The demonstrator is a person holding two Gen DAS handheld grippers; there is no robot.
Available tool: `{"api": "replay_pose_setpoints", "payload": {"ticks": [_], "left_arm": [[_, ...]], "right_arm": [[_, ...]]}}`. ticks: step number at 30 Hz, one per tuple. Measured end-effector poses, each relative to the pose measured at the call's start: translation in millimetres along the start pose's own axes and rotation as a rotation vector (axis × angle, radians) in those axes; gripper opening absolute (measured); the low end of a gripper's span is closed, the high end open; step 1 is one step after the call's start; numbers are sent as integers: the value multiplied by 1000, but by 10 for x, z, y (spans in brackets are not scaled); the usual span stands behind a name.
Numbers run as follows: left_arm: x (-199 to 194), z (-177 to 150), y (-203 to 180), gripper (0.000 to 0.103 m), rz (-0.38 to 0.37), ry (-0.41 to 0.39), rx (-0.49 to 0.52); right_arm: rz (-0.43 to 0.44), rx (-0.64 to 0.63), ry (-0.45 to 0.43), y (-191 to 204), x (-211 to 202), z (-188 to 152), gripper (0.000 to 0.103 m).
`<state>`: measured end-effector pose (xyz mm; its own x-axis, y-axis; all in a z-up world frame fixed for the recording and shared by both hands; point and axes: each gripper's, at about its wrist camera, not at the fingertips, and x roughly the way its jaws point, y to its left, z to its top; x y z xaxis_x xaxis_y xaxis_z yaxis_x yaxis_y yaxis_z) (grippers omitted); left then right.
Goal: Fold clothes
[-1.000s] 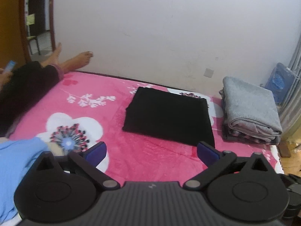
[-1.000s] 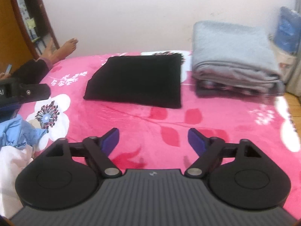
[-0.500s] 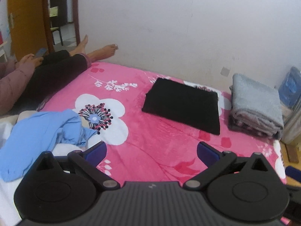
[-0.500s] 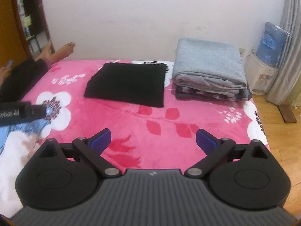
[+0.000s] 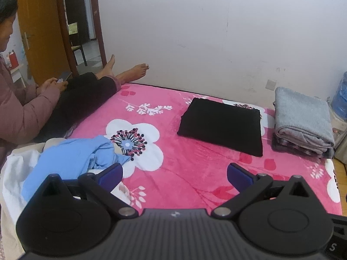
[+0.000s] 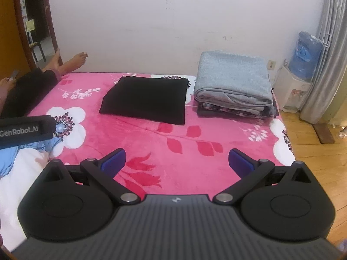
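Note:
A folded black garment [image 5: 221, 125] [image 6: 147, 99] lies flat on the pink flowered bed [image 5: 190, 173] [image 6: 151, 138]. Right of it stands a stack with a folded grey garment [image 5: 301, 117] [image 6: 234, 82] on top of a plaid one. A crumpled light blue garment [image 5: 71, 158] [image 6: 8, 153] lies on white cloth at the bed's near left. My left gripper [image 5: 174, 173] hangs open above the bed, well short of the black garment, nothing between its fingers. My right gripper [image 6: 176, 161] is also open and empty over the pink blanket.
A person in a pink jacket [image 5: 23, 106] sits on the bed's left side, legs stretched toward the wall, holding a phone. A water dispenser [image 6: 303, 65] and grey curtain [image 6: 325, 49] stand at the right. Wooden floor [image 6: 321, 151] lies past the bed's right edge. An open doorway [image 5: 80, 28] is at far left.
Both grippers have pulled back and risen away from the folded black garment, so more of the bed shows. The right gripper's jaws have spread wider. The blue garment has come into the left view.

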<state>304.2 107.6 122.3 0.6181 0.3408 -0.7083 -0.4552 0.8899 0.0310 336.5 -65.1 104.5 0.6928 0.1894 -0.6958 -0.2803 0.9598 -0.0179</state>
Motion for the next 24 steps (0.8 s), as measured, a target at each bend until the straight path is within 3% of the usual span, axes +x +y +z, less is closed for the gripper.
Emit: {"api": "replay_pose_setpoints", "payload": {"ticks": [24], "left_arm": [[-83,-77,-150,103,-23,11,52]], "right_arm": [[-14,17,14,-47,-79,-135,102]]}}
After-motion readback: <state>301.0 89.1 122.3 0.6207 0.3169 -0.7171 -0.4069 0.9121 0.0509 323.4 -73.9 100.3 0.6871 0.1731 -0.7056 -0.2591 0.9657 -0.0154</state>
